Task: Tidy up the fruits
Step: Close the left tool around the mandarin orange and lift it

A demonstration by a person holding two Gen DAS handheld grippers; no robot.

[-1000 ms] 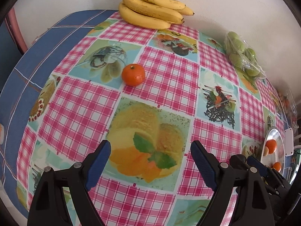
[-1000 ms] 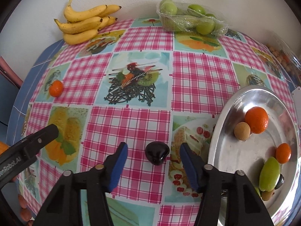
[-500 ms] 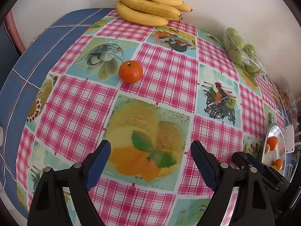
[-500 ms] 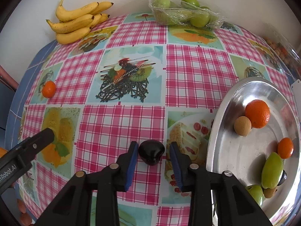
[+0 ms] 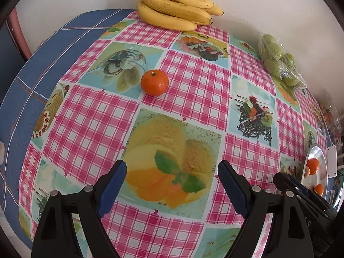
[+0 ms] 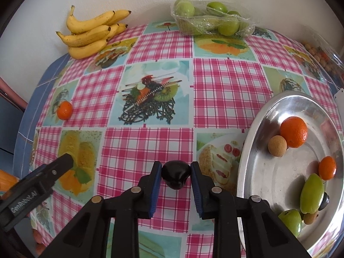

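Only the right wrist view shows the right tongs (image 6: 176, 173) closed tight on a dark plum (image 6: 175, 174), its blue pads pressing both sides just above the checked cloth of the counter (image 6: 225, 90). The left wrist view instead shows the left tongs (image 5: 172, 185) spread wide and empty over a printed dessert square, with a loose mandarin (image 5: 154, 82) farther off. Bananas (image 6: 92, 35) and a wrapped tray of green fruit (image 6: 209, 19) lie along the far wall. To the right, just beside the plum, a steel plate (image 6: 258, 172) holds an orange (image 6: 294, 131), a brown round fruit (image 6: 277, 145), a small mandarin (image 6: 327, 168) and green fruits (image 6: 311, 193).
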